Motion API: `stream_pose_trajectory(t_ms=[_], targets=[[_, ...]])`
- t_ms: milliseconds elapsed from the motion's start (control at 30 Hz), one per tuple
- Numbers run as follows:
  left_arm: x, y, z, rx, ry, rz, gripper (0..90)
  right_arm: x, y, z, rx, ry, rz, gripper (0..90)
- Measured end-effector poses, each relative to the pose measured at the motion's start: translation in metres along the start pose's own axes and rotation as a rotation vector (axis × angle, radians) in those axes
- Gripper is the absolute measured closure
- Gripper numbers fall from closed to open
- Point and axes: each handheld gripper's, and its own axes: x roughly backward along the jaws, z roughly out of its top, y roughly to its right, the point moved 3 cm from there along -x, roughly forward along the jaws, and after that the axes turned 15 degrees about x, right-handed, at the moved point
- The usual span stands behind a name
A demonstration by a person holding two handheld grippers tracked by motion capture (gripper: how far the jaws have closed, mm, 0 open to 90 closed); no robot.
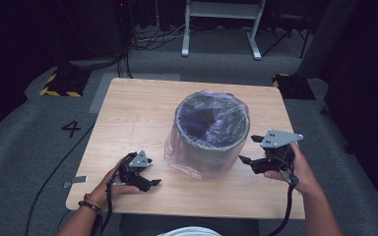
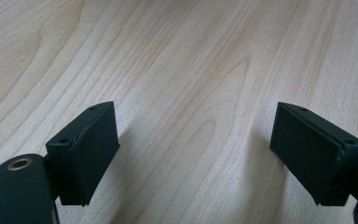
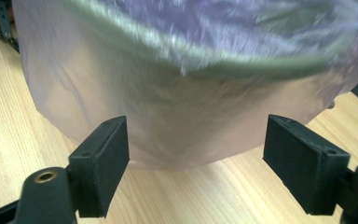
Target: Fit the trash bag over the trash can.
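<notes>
A round grey bin [image 1: 212, 129] lined with a clear pale-purple plastic bag [image 1: 187, 158] stands in the middle of the wooden table [image 1: 128, 113]. The bag folds over the rim and hangs down the outside. My left gripper [image 1: 153, 183] rests low at the front left, its jaws open over bare wood [image 2: 191, 116], nothing between them. My right gripper [image 1: 248, 149] is at the bin's right side, pointing at it. Its jaws are open, and the bag-covered wall of the bin [image 3: 186, 107] stands just beyond them.
The table's front edge [image 1: 187, 212] runs close to both hands. Cables trail from each gripper off the table. A white frame [image 1: 221, 24] and black-yellow floor blocks [image 1: 61, 83] stand beyond the table on grey carpet.
</notes>
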Motion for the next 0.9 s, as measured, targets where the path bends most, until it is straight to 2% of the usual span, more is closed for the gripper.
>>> stream_pose_trajectory(t_ms=[233, 433, 600, 900], targets=[[0.000, 0.000, 0.000, 0.000, 0.000, 0.000, 15.0, -0.010, -0.007, -0.014, 0.004, -0.023, -0.003, 21.8], [0.000, 0.000, 0.000, 0.000, 0.000, 0.000, 15.0, -0.020, -0.013, -0.025, 0.012, -0.049, -0.027, 21.8], [0.000, 0.000, 0.000, 0.001, 0.000, 0.000, 15.0, -0.029, -0.017, -0.034, 0.022, -0.087, -0.032, 21.8], [0.000, 0.000, 0.000, 0.000, 0.000, 0.000, 15.0, -0.041, -0.023, -0.049, 0.019, -0.122, -0.026, 21.8]])
